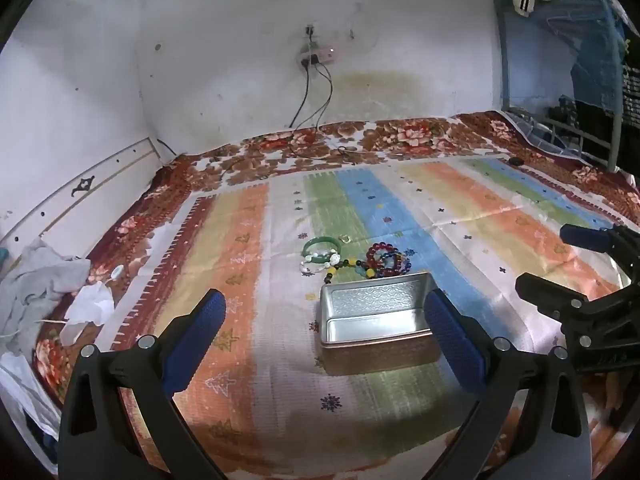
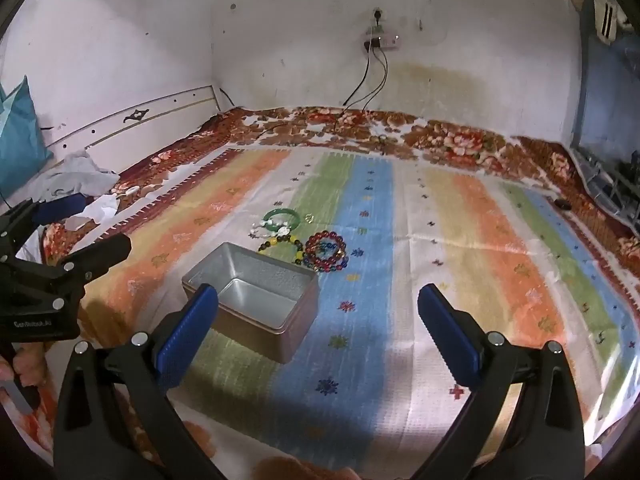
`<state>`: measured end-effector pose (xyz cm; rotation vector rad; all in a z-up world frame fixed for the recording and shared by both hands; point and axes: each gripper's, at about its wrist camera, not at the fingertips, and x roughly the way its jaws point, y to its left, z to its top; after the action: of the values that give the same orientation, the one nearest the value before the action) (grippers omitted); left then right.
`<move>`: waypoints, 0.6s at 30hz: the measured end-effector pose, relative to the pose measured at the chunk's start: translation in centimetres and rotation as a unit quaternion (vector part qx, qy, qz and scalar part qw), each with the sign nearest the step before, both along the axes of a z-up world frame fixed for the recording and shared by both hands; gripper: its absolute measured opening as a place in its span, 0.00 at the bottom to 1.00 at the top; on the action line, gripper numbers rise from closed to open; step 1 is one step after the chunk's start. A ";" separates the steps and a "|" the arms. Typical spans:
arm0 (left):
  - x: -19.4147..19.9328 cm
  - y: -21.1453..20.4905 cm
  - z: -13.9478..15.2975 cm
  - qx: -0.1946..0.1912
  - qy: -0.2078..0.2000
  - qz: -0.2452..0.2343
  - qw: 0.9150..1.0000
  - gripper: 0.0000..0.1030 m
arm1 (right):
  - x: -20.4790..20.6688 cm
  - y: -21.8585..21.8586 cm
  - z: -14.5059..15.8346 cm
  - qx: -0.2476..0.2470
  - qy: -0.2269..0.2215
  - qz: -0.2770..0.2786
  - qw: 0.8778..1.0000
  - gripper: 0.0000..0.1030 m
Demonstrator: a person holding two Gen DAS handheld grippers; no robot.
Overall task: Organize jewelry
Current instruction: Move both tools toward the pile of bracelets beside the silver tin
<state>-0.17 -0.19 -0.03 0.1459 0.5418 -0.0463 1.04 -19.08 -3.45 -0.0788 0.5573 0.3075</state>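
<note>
An open metal tin [image 1: 374, 322] [image 2: 256, 300] sits empty on the striped cloth. Just beyond it lies a cluster of jewelry: a green bangle [image 1: 321, 245] [image 2: 281, 216], a white bead bracelet [image 1: 316, 265] [image 2: 266, 232], a yellow-and-dark bead bracelet [image 1: 340, 266] [image 2: 282, 246] and red and blue bead bracelets [image 1: 386, 262] [image 2: 326, 256]. A small gold ring [image 1: 344, 239] [image 2: 308, 219] lies by the bangle. My left gripper [image 1: 326, 320] is open and empty, short of the tin. My right gripper [image 2: 318, 312] is open and empty, to the tin's right.
The striped cloth [image 2: 460, 220] covers a floral bed cover against a white wall. Crumpled grey cloth and paper [image 1: 48, 284] lie at the left edge. Charger cables [image 1: 308, 120] hang from a wall socket. A small black object [image 2: 563, 204] lies far right.
</note>
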 end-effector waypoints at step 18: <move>0.4 0.3 0.1 -0.007 -0.007 0.004 1.000 0.95 | -0.4 -0.1 0.3 0.001 0.000 -0.016 1.000 0.95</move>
<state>0.20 0.14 0.08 0.1308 0.5283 -0.0419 0.67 -19.17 -3.18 -0.0675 0.5572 0.2779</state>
